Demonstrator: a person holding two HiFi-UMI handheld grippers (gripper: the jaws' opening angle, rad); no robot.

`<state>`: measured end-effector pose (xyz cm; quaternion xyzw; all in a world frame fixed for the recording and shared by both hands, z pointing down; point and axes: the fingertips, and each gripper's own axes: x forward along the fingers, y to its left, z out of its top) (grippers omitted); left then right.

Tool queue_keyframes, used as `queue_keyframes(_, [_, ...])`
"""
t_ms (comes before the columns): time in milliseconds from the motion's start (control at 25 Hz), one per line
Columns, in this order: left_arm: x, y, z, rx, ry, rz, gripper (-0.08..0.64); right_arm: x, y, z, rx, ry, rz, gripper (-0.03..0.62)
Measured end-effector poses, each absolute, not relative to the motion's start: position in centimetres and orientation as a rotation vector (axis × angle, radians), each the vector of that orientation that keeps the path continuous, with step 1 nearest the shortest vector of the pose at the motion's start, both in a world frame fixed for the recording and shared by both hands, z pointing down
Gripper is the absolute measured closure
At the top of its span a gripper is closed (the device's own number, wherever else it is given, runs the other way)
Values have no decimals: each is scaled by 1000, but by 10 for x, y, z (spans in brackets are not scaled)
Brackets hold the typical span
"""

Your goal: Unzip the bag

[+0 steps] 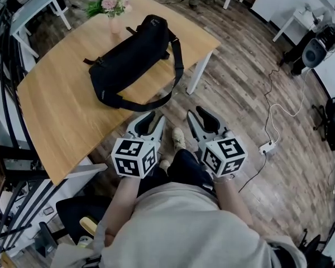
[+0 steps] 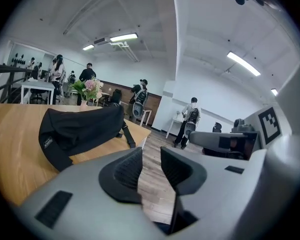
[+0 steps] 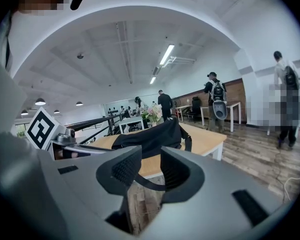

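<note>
A wooden tabletop [image 1: 56, 110] fills the left part of the head view. The black bag [image 1: 131, 57] lies on it close to the edge nearest the person, towards the right-hand corner, with its long side running roughly along that edge. Its shoulder strap [image 1: 176, 66] runs down the bag's right end and loops out over that near edge. No view shows clearly whether the zip is open or closed. Just beyond the bag, at the far edge of the tabletop, stands a vase of pink flowers [image 1: 114, 7].

The left gripper [image 1: 154, 119] is off the tabletop, above the wooden floor [image 1: 240, 94] and just short of the near edge, pointing towards the bag. In the left gripper view its jaws [image 2: 151, 156] stand apart with only floorboards showing through the gap, and the bag [image 2: 80, 126] sits ahead and to the left, well apart from them.

The right gripper [image 1: 200, 115] is held beside the left one, also above the floor. In the right gripper view its jaws [image 3: 151, 156] are apart and hold nothing; the bag [image 3: 150, 134] lies ahead on the tabletop, its hanging strap visible beyond the gap, untouched.

Further right, a white power strip [image 1: 267, 147] lies on the floor.
</note>
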<state>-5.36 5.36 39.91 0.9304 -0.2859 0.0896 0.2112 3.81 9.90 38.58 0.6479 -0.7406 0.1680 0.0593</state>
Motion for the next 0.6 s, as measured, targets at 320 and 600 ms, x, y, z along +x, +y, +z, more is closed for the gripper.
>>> queue_keyframes(320, [-58,28,403,2559,-851,240,436,38,61,392,1900,-2284,538,465])
queue_keyframes(600, [-52,-12,413,2524,-927,246,436,48,13,403,1846,-2333,551,465])
